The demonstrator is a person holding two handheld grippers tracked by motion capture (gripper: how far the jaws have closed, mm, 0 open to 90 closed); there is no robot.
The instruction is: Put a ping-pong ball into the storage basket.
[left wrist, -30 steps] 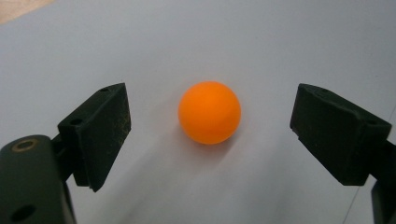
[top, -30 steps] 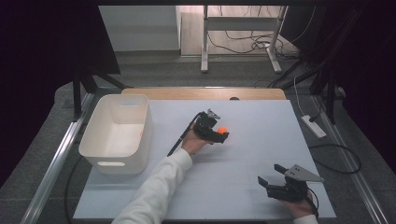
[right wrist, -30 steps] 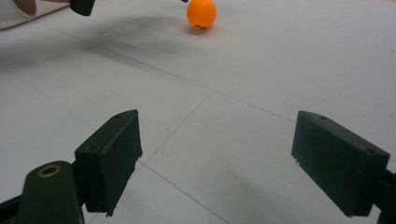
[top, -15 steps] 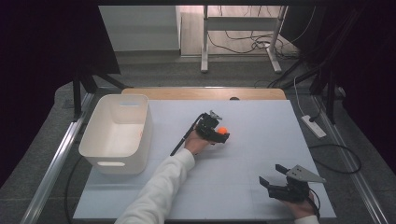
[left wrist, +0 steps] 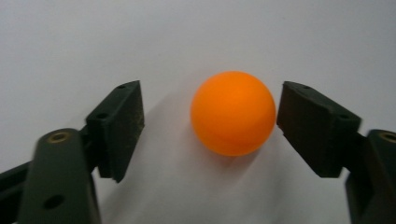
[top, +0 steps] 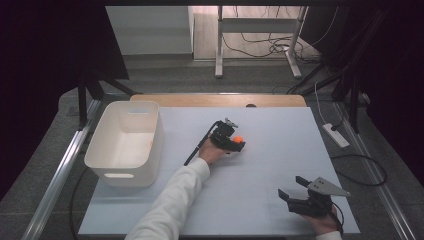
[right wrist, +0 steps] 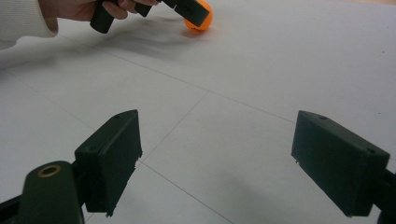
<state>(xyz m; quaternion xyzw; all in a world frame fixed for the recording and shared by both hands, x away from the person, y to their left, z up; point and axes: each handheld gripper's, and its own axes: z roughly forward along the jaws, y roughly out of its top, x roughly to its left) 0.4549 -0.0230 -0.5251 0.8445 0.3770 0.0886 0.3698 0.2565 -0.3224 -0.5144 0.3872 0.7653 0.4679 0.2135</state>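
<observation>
Plainly, the orange ball [left wrist: 232, 113] — round, with no long axis or heading — sat on the white surface [top: 280, 165] between the left gripper's [left wrist: 210, 116] wide-open jaws, ungrasped; the right gripper [right wrist: 217, 158] gaped empty.

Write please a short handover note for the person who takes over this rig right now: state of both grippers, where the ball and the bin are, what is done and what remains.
Left gripper: open, jaws on either side of the orange ball, with a gap showing on each side, so not gripped yet.
Right gripper: open, holding nothing, near the front right of the table.
The ball sits on the table near its middle. The white bin stands at the table's left side, apart from the ball, and looks empty.
Done: left gripper is placed around the ball.
Left: shut on the ball and lift it; the bin seems the likely place for it.
</observation>
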